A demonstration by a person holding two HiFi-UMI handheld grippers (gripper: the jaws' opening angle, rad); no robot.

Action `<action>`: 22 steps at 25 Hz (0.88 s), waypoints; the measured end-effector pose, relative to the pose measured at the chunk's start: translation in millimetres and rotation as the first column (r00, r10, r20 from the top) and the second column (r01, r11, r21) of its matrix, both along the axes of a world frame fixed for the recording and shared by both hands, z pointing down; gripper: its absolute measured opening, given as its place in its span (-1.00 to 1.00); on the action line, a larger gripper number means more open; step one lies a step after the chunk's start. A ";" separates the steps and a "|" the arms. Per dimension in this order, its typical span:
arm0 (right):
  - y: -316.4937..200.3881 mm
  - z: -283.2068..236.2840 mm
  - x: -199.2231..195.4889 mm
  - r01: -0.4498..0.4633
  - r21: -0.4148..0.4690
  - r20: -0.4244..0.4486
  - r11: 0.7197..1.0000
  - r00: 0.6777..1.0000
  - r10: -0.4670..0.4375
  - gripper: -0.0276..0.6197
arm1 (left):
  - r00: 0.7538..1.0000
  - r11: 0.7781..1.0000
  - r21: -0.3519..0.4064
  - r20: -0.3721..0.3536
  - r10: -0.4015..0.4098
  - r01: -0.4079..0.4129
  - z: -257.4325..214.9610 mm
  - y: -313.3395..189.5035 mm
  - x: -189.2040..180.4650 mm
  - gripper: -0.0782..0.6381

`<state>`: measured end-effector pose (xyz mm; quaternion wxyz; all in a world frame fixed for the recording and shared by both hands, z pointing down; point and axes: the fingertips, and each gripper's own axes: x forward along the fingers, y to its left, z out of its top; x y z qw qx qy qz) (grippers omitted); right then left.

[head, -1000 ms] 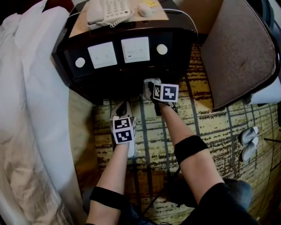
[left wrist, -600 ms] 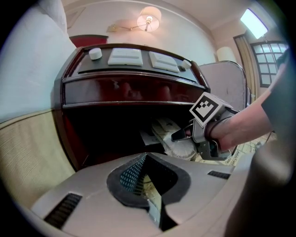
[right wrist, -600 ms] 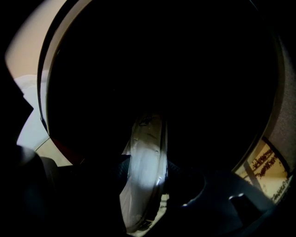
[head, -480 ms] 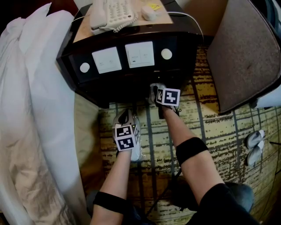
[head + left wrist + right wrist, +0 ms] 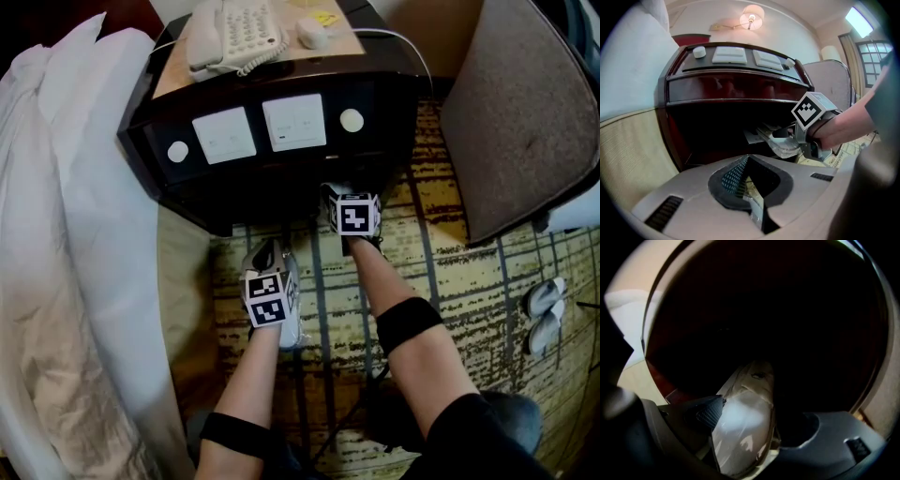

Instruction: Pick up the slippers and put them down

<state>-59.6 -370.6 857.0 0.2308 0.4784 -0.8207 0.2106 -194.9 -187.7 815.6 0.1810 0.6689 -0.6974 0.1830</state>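
Your left claw (image 5: 749,185) is clamped shut on a flat white film-wrapped slipper (image 5: 288,321); right claw (image 5: 758,422), jaws just opening, loosely straddles its glossy crinkled twin (image 5: 743,430).

A snug black band (image 5: 406,319) circles the right forearm and a matching black band (image 5: 232,433) circles the left forearm, with dark trousers (image 5: 487,431) lower down. The left gripper (image 5: 265,253) and right gripper (image 5: 330,192) each carry a white cube (image 5: 265,298) printed with black square markers. Their shells (image 5: 684,197) are smooth pale grey mouldings with small slotted vents (image 5: 665,213). The jaws are lined with dark pads (image 5: 733,176) of fine mesh texture.
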 end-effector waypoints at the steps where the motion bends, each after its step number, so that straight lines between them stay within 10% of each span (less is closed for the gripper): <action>1: 0.9 -7.9 -1.4 0.012 0.027 -0.012 1.000 1.000 -0.012 0.33 | 1.000 1.000 -0.004 0.002 0.000 0.000 1.2 0.5 0.2 -0.78; 13: 17.8 -30.1 1.4 0.051 0.082 -0.039 0.995 0.998 -0.048 0.30 | 1.000 1.000 0.001 -0.012 0.025 -0.025 -10.3 5.3 13.1 -0.78; 17: 43.4 -53.1 7.6 0.072 0.062 -0.044 0.996 0.997 -0.069 0.06 | 1.000 0.999 -0.030 -0.020 0.009 -0.010 -28.7 22.5 14.6 -0.78; 22: 93.4 -121.7 27.7 0.086 0.019 -0.051 0.996 0.995 -0.085 -0.70 | 0.998 0.995 -0.099 -0.065 0.000 -0.006 -98.7 55.3 32.8 -0.78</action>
